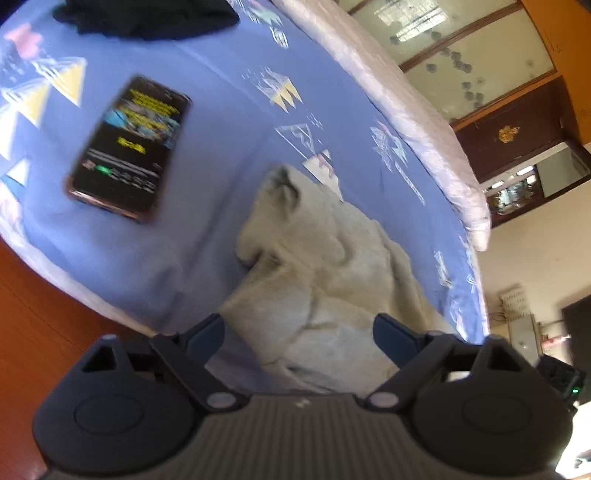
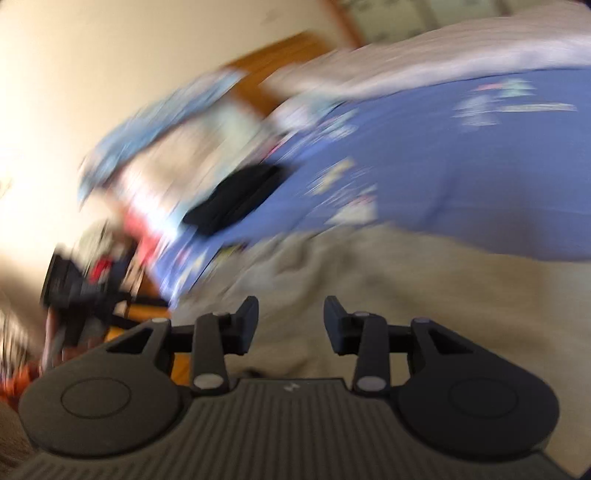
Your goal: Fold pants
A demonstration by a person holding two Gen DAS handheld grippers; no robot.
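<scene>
Beige pants [image 1: 321, 273] lie crumpled on a blue patterned bedsheet [image 1: 221, 122]. My left gripper [image 1: 299, 334] is open, its fingers spread wide just above the near part of the pants, holding nothing. In the right wrist view, which is blurred by motion, the pants [image 2: 388, 288] fill the lower middle and right. My right gripper [image 2: 291, 314] is open with a moderate gap, over the pants, and holds nothing.
A phone [image 1: 129, 147] with a lit screen lies on the sheet left of the pants. A black garment [image 1: 147, 16] lies at the far end; it also shows in the right wrist view [image 2: 236, 199]. A pale blanket [image 1: 399, 110] edges the bed. Wooden floor [image 1: 37, 314] lies below left.
</scene>
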